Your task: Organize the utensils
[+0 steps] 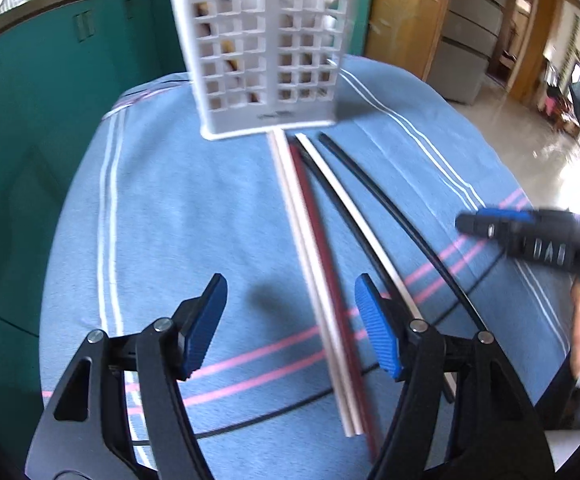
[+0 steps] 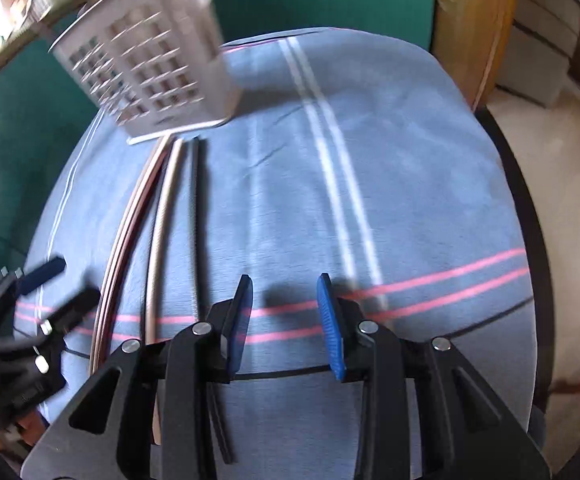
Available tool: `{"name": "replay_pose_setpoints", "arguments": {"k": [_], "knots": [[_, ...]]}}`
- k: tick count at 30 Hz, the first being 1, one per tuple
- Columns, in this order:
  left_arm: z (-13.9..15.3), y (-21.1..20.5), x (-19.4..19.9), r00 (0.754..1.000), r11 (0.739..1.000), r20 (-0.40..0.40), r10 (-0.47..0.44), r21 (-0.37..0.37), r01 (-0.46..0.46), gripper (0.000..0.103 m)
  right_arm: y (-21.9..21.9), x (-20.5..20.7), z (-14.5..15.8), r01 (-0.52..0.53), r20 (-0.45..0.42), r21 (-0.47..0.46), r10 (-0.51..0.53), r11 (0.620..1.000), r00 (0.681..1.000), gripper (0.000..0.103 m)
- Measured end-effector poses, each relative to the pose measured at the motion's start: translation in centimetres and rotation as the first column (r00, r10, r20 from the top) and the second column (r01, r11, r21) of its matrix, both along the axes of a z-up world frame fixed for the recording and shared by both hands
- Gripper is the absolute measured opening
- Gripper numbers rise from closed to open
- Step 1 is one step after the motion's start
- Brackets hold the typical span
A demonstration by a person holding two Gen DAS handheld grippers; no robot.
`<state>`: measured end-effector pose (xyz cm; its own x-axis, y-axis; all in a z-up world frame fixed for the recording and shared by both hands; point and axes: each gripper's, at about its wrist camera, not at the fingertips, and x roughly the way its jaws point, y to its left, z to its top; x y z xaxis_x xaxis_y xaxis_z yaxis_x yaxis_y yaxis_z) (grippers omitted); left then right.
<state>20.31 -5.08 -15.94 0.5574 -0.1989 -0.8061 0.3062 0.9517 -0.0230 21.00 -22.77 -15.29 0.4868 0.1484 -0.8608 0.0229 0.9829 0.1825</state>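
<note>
Chopsticks (image 1: pixel 314 264) lie in a loose row on the blue striped cloth (image 1: pixel 162 208), their far ends touching the foot of the white basket (image 1: pixel 266 56). The left gripper (image 1: pixel 290 328) tilts down over them, jaws wide, nothing between. The right gripper (image 2: pixel 284 324) tilts down beside them, jaws narrower, empty.

Both wrist views tilt down — sharing chopsticks (image 1: pixel 314 264), basket (image 1: pixel 266 52)

- The white basket (image 1: pixel 268 60) stands at the far edge of the desk (image 1: pixel 162 208).
- Long sticks (image 1: pixel 318 256) lie down the middle.
- The right side is bare cloth, open for a hand-held gripper.
</note>
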Motion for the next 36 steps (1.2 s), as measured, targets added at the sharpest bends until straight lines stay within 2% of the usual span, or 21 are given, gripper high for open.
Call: {"name": "replay_pose_setpoints", "arguments": {"k": [2, 5, 7, 8, 15, 24, 30, 32, 34, 35, 36], "knots": [[-0.6, -0.6, 0.0, 1.0, 1.0, -0.015, -0.007, 0.019, 0.008, 0.066, -0.6, 0.0, 0.1, 0.013, -0.002, 0.005, -0.013, 1.0, 1.0, 0.034], [-1.1, -0.9, 0.0, 1.0, 0.999, -0.022, 0.001, 0.05, 0.0, 0.053, -1.1, -0.3, 0.0, 0.017, -0.007, 0.017, -0.017, 1.0, 1.0, 0.034], [-1.0, -0.8, 0.0, 1.0, 0.999, -0.021, 0.003, 0.037, -0.003, 0.034, -0.9, -0.4, 0.1, 0.015, -0.001, 0.011, -0.015, 1.0, 1.0, 0.035], [-1.0, -0.7, 0.1, 1.0, 0.999, -0.02, 0.014, 0.035, -0.013, 0.016, -0.8, -0.3, 0.0, 0.014, -0.001, 0.009, -0.014, 1.0, 1.0, 0.035], [-0.5, 1.4, 0.1, 0.996, 0.996, -0.032, 0.088, -0.02, -0.089, 0.016, -0.7, -0.5, 0.0, 0.005, 0.005, 0.017, -0.005, 1.0, 1.0, 0.036], [3.1, 2.8, -2.0, 0.994, 0.992, 0.037, 0.104, -0.071, -0.101, 0.016, -0.7, -0.4, 0.0, 0.002, 0.008, 0.016, -0.002, 1.0, 1.0, 0.038], [3.9, 4.0, -2.7, 0.988, 0.987, 0.046, 0.148, -0.073, -0.145, 0.016, -0.7, -0.4, 0.1, -0.002, 0.008, 0.015, 0.002, 1.0, 1.0, 0.041], [3.5, 4.4, -2.7, 0.986, 0.984, 0.03, 0.165, -0.069, -0.162, 0.006, -0.6, -0.3, 0.2, -0.004, 0.008, 0.01, 0.004, 1.0, 1.0, 0.042], [3.1, 4.6, -2.8, 0.987, 0.984, 0.005, 0.162, -0.073, -0.161, 0.006, -0.5, -0.4, 0.1, -0.002, 0.006, 0.012, 0.002, 1.0, 1.0, 0.045], [2.9, 4.7, -2.9, 0.99, 0.986, -0.003, 0.144, -0.083, -0.144, 0.007, -0.5, -0.3, 0.1, -0.001, 0.004, 0.015, 0.001, 1.0, 1.0, 0.045], [2.9, 4.7, -3.0, 0.991, 0.987, 0.0, 0.137, -0.088, -0.136, 0.017, -0.5, -0.4, 0.1, 0.001, -0.001, 0.021, -0.001, 1.0, 1.0, 0.046]]}}
